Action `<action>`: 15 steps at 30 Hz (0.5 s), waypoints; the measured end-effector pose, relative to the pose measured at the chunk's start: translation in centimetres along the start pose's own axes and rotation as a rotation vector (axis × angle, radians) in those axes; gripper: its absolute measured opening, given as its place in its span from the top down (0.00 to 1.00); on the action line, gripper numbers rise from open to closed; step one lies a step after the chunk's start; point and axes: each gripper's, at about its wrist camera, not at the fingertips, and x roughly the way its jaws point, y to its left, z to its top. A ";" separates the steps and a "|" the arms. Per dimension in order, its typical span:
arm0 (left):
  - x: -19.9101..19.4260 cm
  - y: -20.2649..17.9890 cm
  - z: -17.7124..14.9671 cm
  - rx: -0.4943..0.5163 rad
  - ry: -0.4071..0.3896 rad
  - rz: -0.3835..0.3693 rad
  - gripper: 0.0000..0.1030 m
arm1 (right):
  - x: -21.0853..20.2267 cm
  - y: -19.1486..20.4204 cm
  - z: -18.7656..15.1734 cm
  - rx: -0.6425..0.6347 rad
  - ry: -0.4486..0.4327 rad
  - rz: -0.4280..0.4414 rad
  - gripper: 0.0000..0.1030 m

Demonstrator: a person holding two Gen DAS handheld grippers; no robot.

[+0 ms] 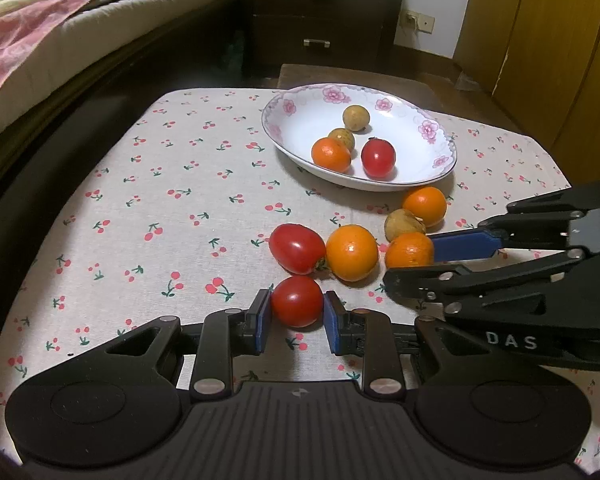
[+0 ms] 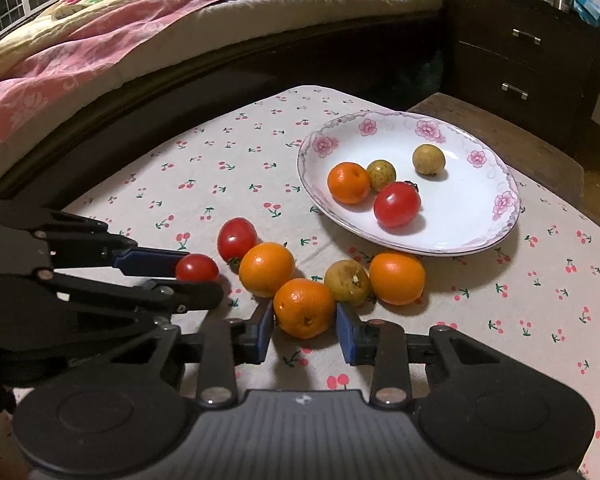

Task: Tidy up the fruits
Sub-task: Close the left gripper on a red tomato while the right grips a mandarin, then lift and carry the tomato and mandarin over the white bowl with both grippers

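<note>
My left gripper (image 1: 297,310) is shut on a small red tomato (image 1: 297,300) low over the cherry-print cloth; the right wrist view also shows this tomato (image 2: 197,267). My right gripper (image 2: 305,322) is shut on an orange (image 2: 305,307), both blue pads against its sides, and the orange rests on the cloth. Loose beside them lie another tomato (image 1: 297,249), two oranges (image 1: 352,252) (image 1: 425,205) and a tan round fruit (image 1: 402,224). The white flowered plate (image 1: 440,162) behind holds an orange (image 1: 331,154), a tomato (image 1: 378,157) and two tan fruits.
The tablecloth (image 1: 160,200) covers a small table. A bed with pink bedding (image 2: 100,40) runs along the far left side. A dark drawer cabinet (image 1: 320,20) stands behind the plate, and wooden cupboards (image 1: 560,40) rise at the right.
</note>
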 end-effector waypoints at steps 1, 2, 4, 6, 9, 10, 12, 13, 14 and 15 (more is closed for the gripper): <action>0.0 0.0 0.0 0.000 0.001 0.001 0.66 | -0.1 0.0 0.0 0.000 0.002 -0.003 0.77; 0.0 -0.1 0.1 0.000 0.002 0.004 0.66 | -0.2 0.0 0.0 0.000 0.004 -0.005 0.77; 0.0 -0.3 0.2 0.006 0.006 0.004 0.66 | -0.6 0.0 0.0 0.000 0.008 -0.015 0.77; 0.1 -0.6 0.2 0.017 0.009 0.011 0.66 | -0.9 0.1 0.0 0.002 0.013 -0.027 0.77; 0.0 -1.0 0.4 0.020 0.009 0.004 0.66 | -1.6 0.1 0.0 0.008 0.015 -0.038 0.77; -0.1 -1.1 0.4 0.025 0.006 0.003 0.66 | -1.9 0.2 0.0 0.010 0.014 -0.040 0.77; -0.3 -1.4 0.7 0.030 0.000 0.000 0.66 | -2.4 0.2 0.0 0.012 0.009 -0.042 0.77; -0.4 -1.6 0.8 0.030 -0.001 0.000 0.66 | -2.6 0.2 0.0 0.015 0.007 -0.044 0.77; -0.5 -1.7 0.9 0.031 -0.006 0.000 0.66 | -2.8 0.2 0.0 0.017 0.004 -0.051 0.77; -0.7 -1.9 1.0 0.034 -0.011 0.000 0.66 | -3.1 0.2 0.1 0.019 0.001 -0.056 0.77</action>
